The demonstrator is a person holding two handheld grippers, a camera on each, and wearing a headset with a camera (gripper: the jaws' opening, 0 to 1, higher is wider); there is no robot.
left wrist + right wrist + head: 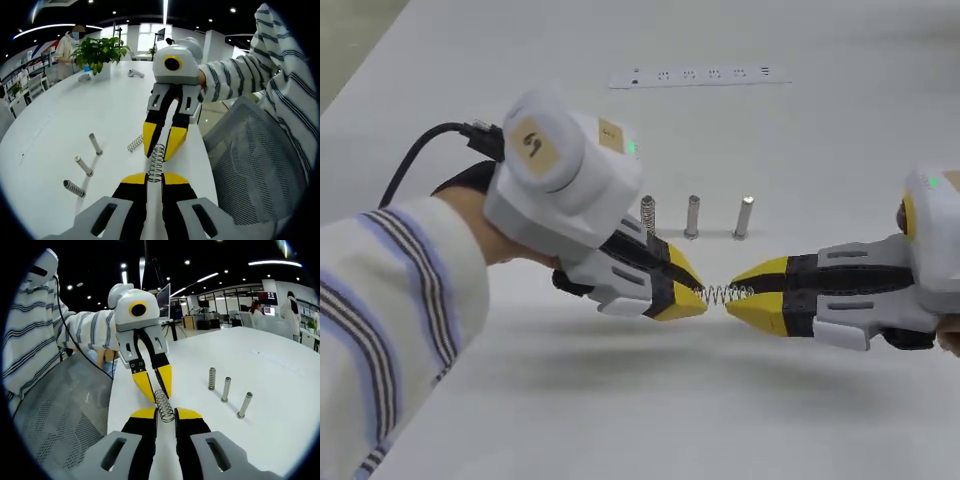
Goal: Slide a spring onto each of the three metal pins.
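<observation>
Pot plant [100, 50] is seen at the far end of the table [620, 400] in the left gripper view. The pot itself cannot be made out clearly.

Held spring [723, 293] is carried in mid-air above the table, on the near side of the pin row. One end is gripped by the left tongs [698, 292], the other by the right tongs [735, 293]. Both pairs of jaws are closed down to a narrow gap and pinched on the spring's ends. The yellow tips are pointed at each other and are just apart. The coil is thin grey wire and sits roughly level in the head view. Only a short run is exposed between the tips.

Counts:
- Pins: three, stood upright in a row on the table. First pin [66, 184] is sleeved by the fitted spring [647, 213]. Second pin [692, 217] and third pin [744, 217] are bare shiny metal.
- Springs: three. These are the held spring, the fitted spring and a loose spring [135, 143]. The loose one is laid flat on the table, seen beside the right tongs in the left gripper view.
- Tongs: two.
- Power strip [700, 76]: one, laid flat further back on the table.
- Mesh chair [250, 165]: one, at the table edge.
</observation>
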